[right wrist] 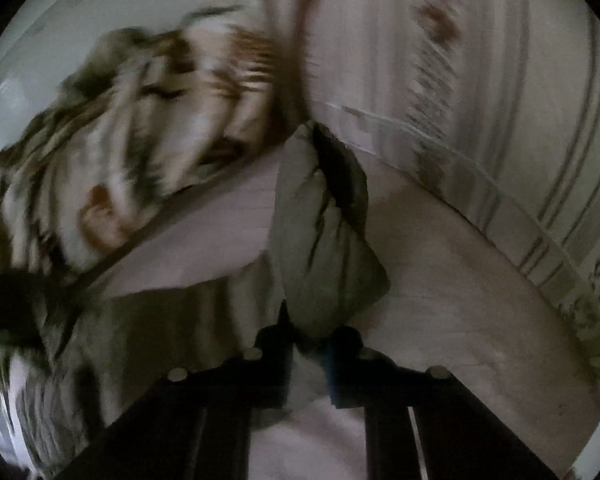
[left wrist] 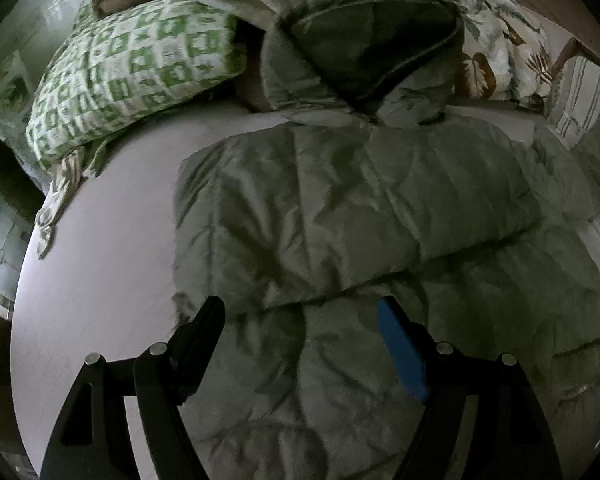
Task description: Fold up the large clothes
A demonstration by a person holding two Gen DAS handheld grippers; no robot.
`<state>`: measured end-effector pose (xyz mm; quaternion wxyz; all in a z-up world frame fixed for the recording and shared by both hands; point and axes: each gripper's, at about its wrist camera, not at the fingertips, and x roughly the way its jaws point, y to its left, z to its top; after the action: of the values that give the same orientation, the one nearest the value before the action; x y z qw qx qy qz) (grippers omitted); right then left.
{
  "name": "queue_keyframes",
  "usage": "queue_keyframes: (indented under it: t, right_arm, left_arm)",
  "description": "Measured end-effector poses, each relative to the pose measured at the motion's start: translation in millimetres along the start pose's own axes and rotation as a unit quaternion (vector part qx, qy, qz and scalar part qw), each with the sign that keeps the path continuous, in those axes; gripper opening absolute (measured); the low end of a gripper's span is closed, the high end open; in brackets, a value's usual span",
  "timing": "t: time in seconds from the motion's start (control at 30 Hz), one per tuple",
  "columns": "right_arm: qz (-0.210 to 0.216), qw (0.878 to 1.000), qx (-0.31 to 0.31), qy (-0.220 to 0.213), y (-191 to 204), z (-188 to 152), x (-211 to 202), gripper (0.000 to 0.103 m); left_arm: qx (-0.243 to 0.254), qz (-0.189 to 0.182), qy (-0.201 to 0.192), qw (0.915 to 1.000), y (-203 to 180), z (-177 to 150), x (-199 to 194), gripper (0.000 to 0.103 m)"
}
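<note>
Place: a bedroom in a home.
Bed: a wide mattress under a plain pale sheet [left wrist: 100,280] fills most of the left wrist view.
Pillow: a green-and-white checked pillow [left wrist: 132,68] lies at the far left end of the bed.
Bedding: a rumpled quilt with a leaf print [left wrist: 500,40] is heaped along the far side; the right wrist view shows the same brown and cream print [right wrist: 140,120], blurred.
Striped cloth: a pale fabric with grey stripes [right wrist: 520,120] lies beside the bed sheet.
Clothing: an olive padded jacket [left wrist: 340,200] is spread on the bed.
Furniture: a brown wooden piece [left wrist: 556,12] stands beyond the bed, its kind unclear.
Light: dim, indoor.
</note>
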<state>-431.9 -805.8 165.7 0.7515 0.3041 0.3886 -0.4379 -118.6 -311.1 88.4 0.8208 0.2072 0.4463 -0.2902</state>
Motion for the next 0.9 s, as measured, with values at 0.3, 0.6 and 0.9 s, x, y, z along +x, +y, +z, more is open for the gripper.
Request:
queue_keyframes:
  t: [0.3,0.6,0.9]
  right_arm:
    - [0.074,0.986,-0.147,-0.009,141,-41,-58,0.013]
    - [0.198,0.949,-0.246,0.005,303,-115,-97,0.013]
    - [0.245,0.916,-0.309,0.079,439,-219,-66,0.013]
  left_arm:
    - [-0.029,-0.003,0.018,0.9994,31,-17,-13,0.079]
    - [-0.049,-0.004,0.011,0.9987,64,-34,-25,0.079]
    - [-0.093,-0.006,0.015,0.9955,104,-51,-23,0.079]
